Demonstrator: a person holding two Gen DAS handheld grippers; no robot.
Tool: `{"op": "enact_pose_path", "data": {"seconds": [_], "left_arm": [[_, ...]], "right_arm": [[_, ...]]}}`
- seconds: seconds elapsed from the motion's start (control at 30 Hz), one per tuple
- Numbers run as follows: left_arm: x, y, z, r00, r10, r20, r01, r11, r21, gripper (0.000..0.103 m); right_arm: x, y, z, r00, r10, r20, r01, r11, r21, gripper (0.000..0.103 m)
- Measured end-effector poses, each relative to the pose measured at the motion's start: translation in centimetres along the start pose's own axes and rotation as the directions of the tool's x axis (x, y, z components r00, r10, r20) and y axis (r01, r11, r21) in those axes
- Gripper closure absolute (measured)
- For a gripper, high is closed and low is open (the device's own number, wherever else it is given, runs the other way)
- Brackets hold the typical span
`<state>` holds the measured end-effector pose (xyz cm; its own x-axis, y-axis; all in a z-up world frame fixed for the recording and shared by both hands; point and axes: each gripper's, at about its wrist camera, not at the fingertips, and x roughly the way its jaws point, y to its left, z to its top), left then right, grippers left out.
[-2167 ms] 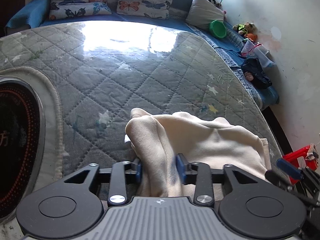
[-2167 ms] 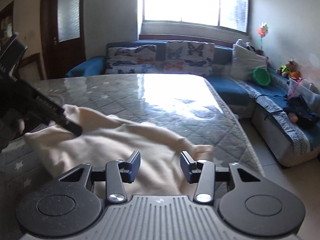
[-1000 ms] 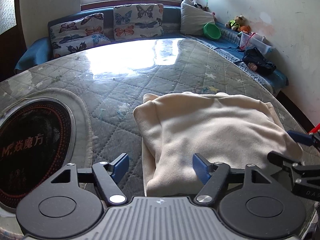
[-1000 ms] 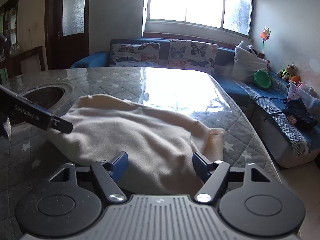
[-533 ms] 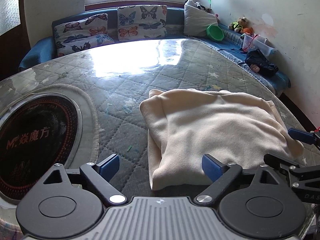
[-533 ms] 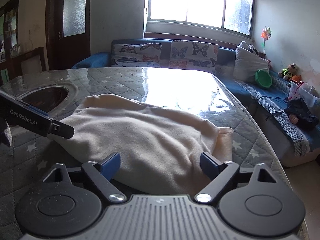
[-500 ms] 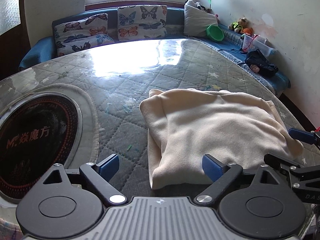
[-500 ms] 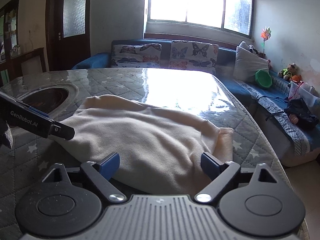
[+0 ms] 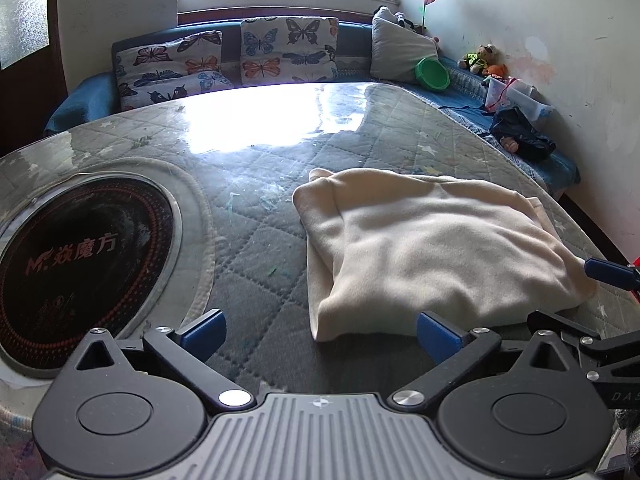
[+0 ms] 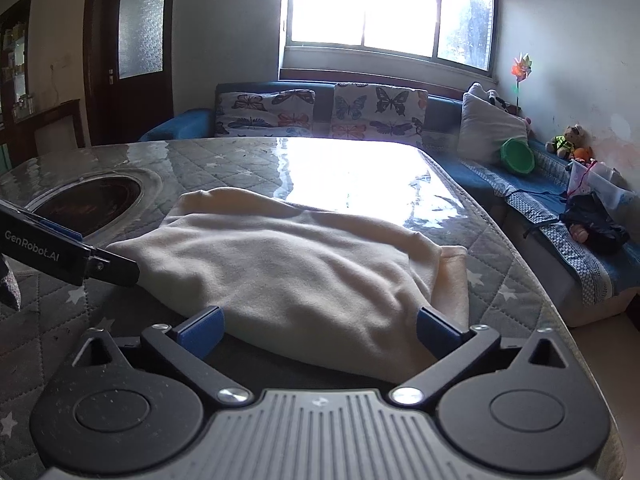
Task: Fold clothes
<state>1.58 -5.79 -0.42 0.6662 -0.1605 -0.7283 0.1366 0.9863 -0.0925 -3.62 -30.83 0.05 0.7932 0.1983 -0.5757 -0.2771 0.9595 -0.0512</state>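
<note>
The cream garment [image 9: 436, 248] lies folded on the quilted table cover [image 9: 256, 184], its long axis running left to right; it lies ahead and right of the left gripper [image 9: 320, 332], directly ahead of the right gripper [image 10: 320, 328]; both have jaws spread wide, holding nothing; the right is judged nearer. The table's right edge [image 10: 532, 280] is close beside the garment; open room lies leftward, short of the inset cooktop [image 9: 80, 256].

The round black cooktop [image 9: 80, 264] set into the table, ahead and left of the left gripper, carries a red "M" logo followed by the Chinese characters "焱魔方". In the right wrist view, the left gripper [image 10: 60, 254] to the left reads "GenRobot.AI" on its side. In the left wrist view, the right gripper's [image 9: 616, 368] body shows the letters "DAS", cut off at the frame edge.
</note>
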Motion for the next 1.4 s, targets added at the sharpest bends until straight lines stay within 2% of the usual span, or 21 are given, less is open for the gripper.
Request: {"op": "enact_pose_path", "data": {"seconds": [0.2, 0.63, 0.87, 1.0, 1.23, 1.4], "left_arm": [[-0.6, 0.2, -0.9, 1.000, 0.002, -0.002, -0.002, 1.000, -0.011, 0.000], [-2.2, 0.5, -2.6, 1.000, 0.007, 0.005, -0.007, 1.000, -0.018, 0.000], [-2.9, 0.4, -3.2, 1.000, 0.012, 0.013, -0.012, 1.000, -0.017, 0.000], [-3.3, 0.1, -3.6, 1.000, 0.010, 0.020, -0.009, 1.000, -0.017, 0.000], [-3.7, 0.0, -4.1, 1.000, 0.010, 0.027, -0.009, 1.000, -0.018, 0.000], [-3.9, -0.2, -4.7, 1.000, 0.010, 0.026, -0.010, 1.000, -0.011, 0.000]], "right_arm": [[-0.4, 0.9, -0.5, 0.999, -0.038, -0.001, 0.038, 0.999, -0.031, 0.000], [-1.8, 1.6, -1.5, 0.999, -0.030, 0.016, 0.029, 1.000, 0.010, 0.000], [-2.9, 2.6, -2.0, 0.996, -0.064, 0.062, 0.064, 0.998, -0.006, 0.000], [-3.3, 3.1, -2.5, 0.997, -0.048, 0.068, 0.048, 0.999, -0.001, 0.000], [-3.1, 3.8, -3.2, 0.998, -0.059, 0.014, 0.059, 0.998, 0.000, 0.000], [-3.2, 4.1, -4.3, 0.999, -0.038, -0.007, 0.038, 0.999, 0.008, 0.000]]}}
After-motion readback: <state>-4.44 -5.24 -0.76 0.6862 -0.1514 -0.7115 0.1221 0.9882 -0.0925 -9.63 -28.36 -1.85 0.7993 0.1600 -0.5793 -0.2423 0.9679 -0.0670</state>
